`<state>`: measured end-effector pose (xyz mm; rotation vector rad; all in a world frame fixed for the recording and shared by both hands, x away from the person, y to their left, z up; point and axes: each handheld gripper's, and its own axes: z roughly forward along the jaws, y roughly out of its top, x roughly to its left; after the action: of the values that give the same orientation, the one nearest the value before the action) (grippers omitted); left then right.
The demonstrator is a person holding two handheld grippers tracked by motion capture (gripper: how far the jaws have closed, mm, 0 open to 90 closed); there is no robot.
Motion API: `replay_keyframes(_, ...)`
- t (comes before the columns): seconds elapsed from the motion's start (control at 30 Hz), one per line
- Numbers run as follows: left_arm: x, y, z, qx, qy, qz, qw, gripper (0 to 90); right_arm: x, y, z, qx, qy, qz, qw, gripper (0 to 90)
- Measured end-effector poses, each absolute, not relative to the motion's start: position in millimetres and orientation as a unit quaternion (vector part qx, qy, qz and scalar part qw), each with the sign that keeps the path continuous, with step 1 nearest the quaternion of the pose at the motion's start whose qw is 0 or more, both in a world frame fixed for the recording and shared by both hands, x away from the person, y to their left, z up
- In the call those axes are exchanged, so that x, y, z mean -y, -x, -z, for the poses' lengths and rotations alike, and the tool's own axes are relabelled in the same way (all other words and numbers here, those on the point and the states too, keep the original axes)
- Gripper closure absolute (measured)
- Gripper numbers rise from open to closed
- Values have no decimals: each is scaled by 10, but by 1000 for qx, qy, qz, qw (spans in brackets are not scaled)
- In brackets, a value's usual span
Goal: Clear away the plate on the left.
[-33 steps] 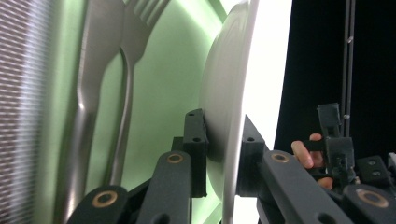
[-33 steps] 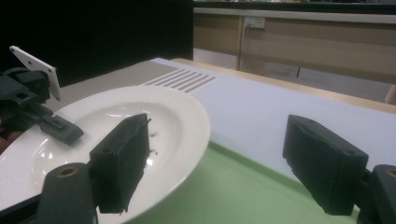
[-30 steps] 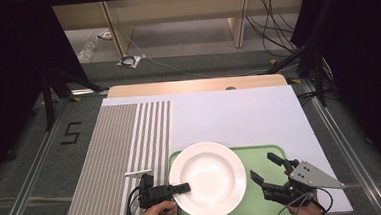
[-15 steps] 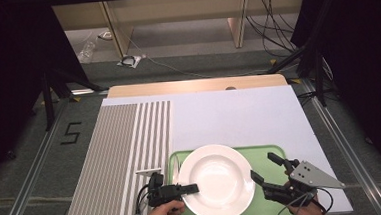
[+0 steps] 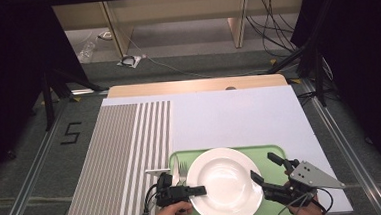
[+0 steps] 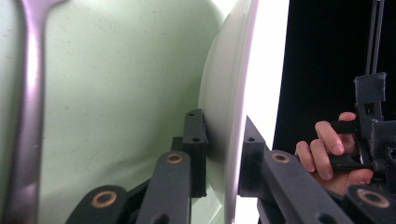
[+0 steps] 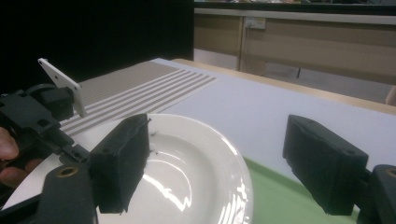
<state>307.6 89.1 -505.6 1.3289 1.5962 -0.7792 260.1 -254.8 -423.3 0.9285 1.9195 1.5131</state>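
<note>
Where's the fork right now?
In the high view the fork lies on the green tray, at its left end, just left of the white plate.

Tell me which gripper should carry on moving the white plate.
Left. The left gripper already clamps the plate rim; the right gripper sits open beside it over the green tray.

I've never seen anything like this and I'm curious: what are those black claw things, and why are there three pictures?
A person sits at a table with a grabbing tool in each hand. One camera looks down from above; one small camera rides on each tool, looking along its jaws. On the table lies a green tray with a white plate and a fork. The left tool pinches the plate's rim, seen up close in the left gripper view. The right tool waits open beside the plate.
</note>
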Motion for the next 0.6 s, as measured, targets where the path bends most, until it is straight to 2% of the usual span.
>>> replay_keyframes(0.6, -772, -3101, 5149, -652, -535, 325, 428, 773, 2550, -2597, 4232, -710, -343, -558, 259, 236)
